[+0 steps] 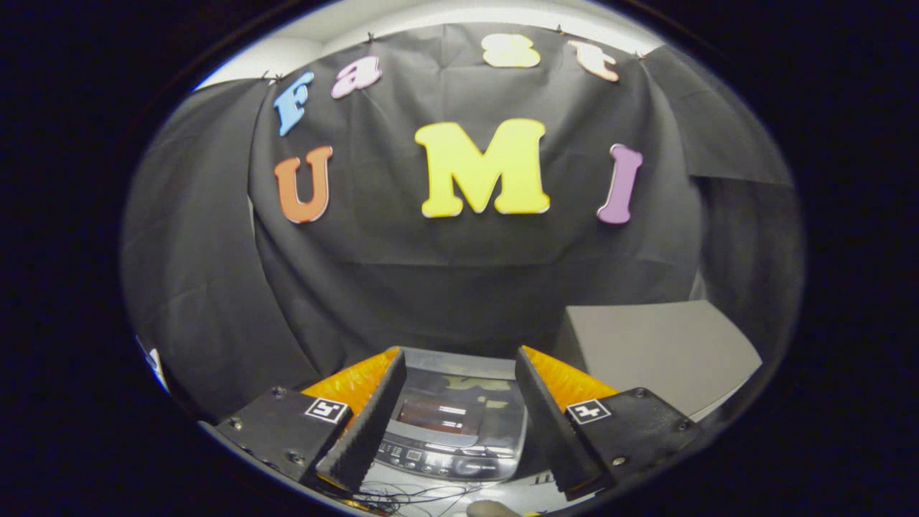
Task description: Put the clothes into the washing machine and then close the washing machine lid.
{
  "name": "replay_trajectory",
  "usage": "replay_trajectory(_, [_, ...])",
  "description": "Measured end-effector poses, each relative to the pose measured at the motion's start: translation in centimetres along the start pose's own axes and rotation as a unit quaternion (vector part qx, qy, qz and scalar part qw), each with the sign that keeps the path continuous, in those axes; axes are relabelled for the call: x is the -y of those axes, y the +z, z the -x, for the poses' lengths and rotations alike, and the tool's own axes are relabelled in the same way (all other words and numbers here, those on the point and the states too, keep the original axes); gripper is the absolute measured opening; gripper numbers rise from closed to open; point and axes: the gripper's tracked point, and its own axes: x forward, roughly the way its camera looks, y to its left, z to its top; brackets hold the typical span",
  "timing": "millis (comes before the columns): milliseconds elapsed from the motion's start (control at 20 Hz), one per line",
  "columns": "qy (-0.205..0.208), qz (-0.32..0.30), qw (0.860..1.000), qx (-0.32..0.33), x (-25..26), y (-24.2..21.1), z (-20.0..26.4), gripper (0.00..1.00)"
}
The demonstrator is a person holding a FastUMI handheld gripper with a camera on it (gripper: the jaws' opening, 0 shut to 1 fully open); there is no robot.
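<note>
Its fingers spread wide and gripping nothing, the claw (pixel 459 424) hovers above a small top-loading washing machine (pixel 452 431) framed between them at 6 o'clock, its transparent lid (pixel 459 406) lying shut, a grey box (pixel 657 355) at 3 o'clock, clothes unseen.

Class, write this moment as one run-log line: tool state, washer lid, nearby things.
tool: open, holding nothing | washing machine: between and below fingers, lid down | grey box: beside washer | clothes: none seen
</note>
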Motion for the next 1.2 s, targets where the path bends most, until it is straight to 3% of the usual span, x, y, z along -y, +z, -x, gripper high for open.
replay_trajectory(200, [-0.006, 0.000, 0.999, 0.052, 5.9, 0.2, 7.0, 0.99])
replay_trajectory(500, [-0.056, -0.006, 0.997, 0.059, 15.8, -5.6, 14.9, 0.99])
replay_trajectory(850, [-0.103, -0.040, 0.994, 0.011, 24.9, -15.5, 20.3, 0.99])
replay_trajectory(1000, [-0.127, -0.018, 0.992, 0.004, 28.3, -19.2, 22.6, 1.00])
replay_trajectory(1200, [-0.126, 0.026, 0.991, 0.022, 29.9, -21.3, 24.5, 1.00])
